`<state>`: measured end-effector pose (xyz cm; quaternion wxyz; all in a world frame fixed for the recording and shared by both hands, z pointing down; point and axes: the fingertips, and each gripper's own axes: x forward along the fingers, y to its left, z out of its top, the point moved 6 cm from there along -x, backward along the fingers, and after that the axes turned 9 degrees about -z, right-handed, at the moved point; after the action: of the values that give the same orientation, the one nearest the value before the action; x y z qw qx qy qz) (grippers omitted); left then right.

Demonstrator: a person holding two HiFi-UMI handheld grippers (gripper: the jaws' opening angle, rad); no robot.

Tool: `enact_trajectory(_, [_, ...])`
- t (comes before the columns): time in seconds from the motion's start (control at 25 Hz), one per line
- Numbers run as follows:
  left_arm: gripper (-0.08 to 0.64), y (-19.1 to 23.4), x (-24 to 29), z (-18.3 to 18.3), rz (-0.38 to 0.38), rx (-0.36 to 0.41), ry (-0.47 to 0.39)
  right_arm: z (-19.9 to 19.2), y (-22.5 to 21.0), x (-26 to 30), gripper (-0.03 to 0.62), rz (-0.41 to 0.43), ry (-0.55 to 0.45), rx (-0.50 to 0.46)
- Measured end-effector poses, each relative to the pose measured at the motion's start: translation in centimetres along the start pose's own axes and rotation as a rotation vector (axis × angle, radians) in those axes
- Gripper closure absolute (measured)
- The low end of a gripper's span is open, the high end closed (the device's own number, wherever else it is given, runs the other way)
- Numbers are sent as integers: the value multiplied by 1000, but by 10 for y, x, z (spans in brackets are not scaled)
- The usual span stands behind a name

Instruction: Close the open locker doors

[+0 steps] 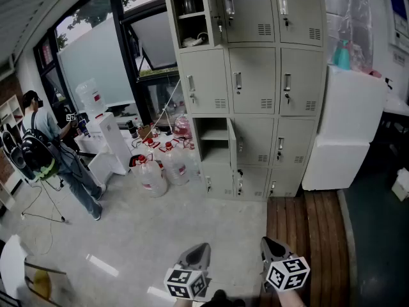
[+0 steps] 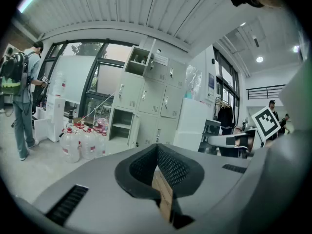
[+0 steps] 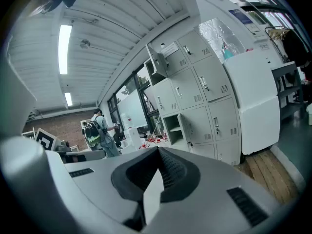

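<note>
A beige locker block (image 1: pixel 255 88) stands ahead, a few steps away. Its top-left compartment (image 1: pixel 192 15) is open, with the door (image 1: pixel 216 11) swung out to the right. A left-column compartment (image 1: pixel 214 139) lower down is also open, its door (image 1: pixel 233 144) ajar. Both show in the left gripper view as the upper opening (image 2: pixel 138 60) and lower opening (image 2: pixel 120 126), and in the right gripper view as upper (image 3: pixel 157 65) and lower (image 3: pixel 174 128). My left gripper (image 1: pixel 197 253) and right gripper (image 1: pixel 272 245) hang low, far from the lockers, both shut and holding nothing.
Several water jugs (image 1: pixel 163 168) sit on the floor left of the lockers. A white cabinet (image 1: pixel 345 133) stands to their right, on a wooden platform (image 1: pixel 307 229). A person with a backpack (image 1: pixel 54 152) stands at the far left near a water dispenser (image 1: pixel 108 139).
</note>
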<state>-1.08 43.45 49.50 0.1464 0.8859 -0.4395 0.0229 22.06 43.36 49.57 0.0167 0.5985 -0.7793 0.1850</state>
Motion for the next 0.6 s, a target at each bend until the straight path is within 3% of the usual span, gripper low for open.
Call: enact_trajectory(0.6, [540,-7,19,15,14,50,-28,15,-14,-2,588,12,-51,-16])
